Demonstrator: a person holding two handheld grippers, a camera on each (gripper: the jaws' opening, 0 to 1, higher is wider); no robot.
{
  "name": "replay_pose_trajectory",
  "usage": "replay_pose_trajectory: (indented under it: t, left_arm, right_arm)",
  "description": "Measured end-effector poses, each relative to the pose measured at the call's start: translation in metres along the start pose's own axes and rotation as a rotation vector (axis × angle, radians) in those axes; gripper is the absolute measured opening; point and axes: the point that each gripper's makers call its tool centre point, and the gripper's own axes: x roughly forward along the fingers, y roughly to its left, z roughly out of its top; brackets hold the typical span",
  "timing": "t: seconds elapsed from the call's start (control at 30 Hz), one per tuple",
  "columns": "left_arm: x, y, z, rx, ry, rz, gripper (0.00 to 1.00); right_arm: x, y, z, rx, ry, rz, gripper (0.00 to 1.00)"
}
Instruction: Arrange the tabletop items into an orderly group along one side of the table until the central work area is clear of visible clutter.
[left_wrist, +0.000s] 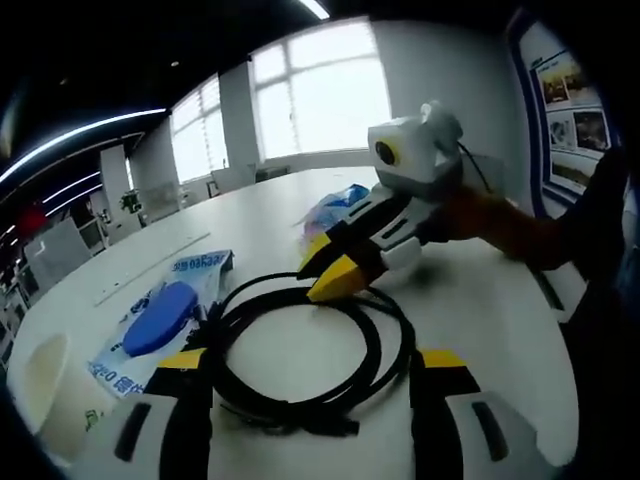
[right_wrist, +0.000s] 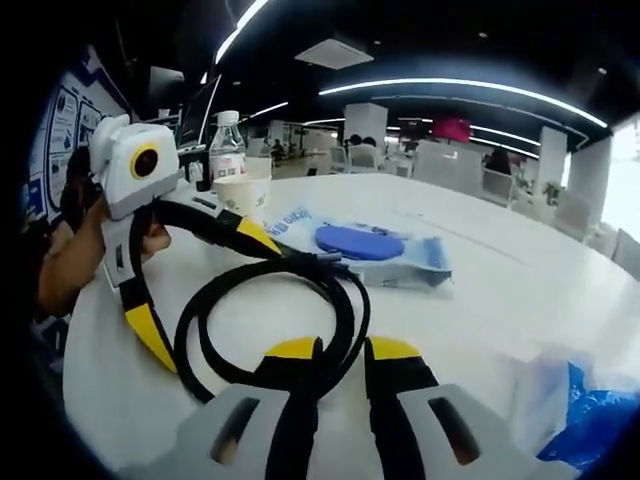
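Observation:
A coiled black cable (left_wrist: 300, 345) lies on the white table (left_wrist: 500, 310), between the wide-apart jaws of my left gripper (left_wrist: 312, 360), which is open. My right gripper (left_wrist: 330, 268) reaches in from the right, its yellow tips down at the far side of the coil. In the right gripper view the cable (right_wrist: 270, 300) runs between the narrow jaws of the right gripper (right_wrist: 342, 348), which looks shut on it. The left gripper (right_wrist: 205, 285) straddles the coil's far side, held by a hand (right_wrist: 70, 260).
A clear packet with a blue round item (left_wrist: 160, 320) (right_wrist: 365, 245) lies beside the cable. A paper cup (left_wrist: 45, 390) (right_wrist: 245, 190) and a water bottle (right_wrist: 228, 140) stand near the table edge. A blue-and-clear plastic bag (left_wrist: 335, 205) (right_wrist: 580, 410) lies behind the right gripper.

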Motion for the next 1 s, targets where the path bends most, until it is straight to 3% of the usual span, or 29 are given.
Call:
replay_pose_trajectory:
  t: [0.33,0.37,0.43,0.47,0.57,0.7,1.0]
  left_arm:
    - [-0.002,-0.001,0.004,-0.005,-0.014,-0.008,0.79]
    - [-0.003,-0.002,0.007,-0.006,-0.039,-0.014,0.76]
    - [-0.003,-0.023,0.022,0.014,-0.107,-0.115,0.71]
    - [-0.003,-0.025,0.03,0.0,-0.151,-0.108,0.68]
    - [-0.004,-0.015,0.026,0.029,-0.117,-0.057,0.71]
    - [-0.006,-0.006,0.017,-0.004,-0.1,-0.044,0.71]
    - [-0.004,-0.009,0.016,0.001,-0.086,-0.053,0.71]
  right_arm:
    - [-0.005,0.0,0.007,0.028,-0.029,0.01,0.05]
    - [-0.007,0.0,0.009,0.04,-0.044,0.012,0.04]
    - [-0.007,0.008,0.016,0.085,-0.079,0.057,0.01]
    - [-0.007,0.012,0.014,0.077,-0.065,0.076,0.01]
    - [-0.005,0.006,0.007,-0.002,-0.028,0.027,0.01]
    - [-0.006,0.008,0.01,0.006,-0.044,0.03,0.01]
    - [-0.006,0.006,0.008,-0.005,-0.036,0.027,0.01]
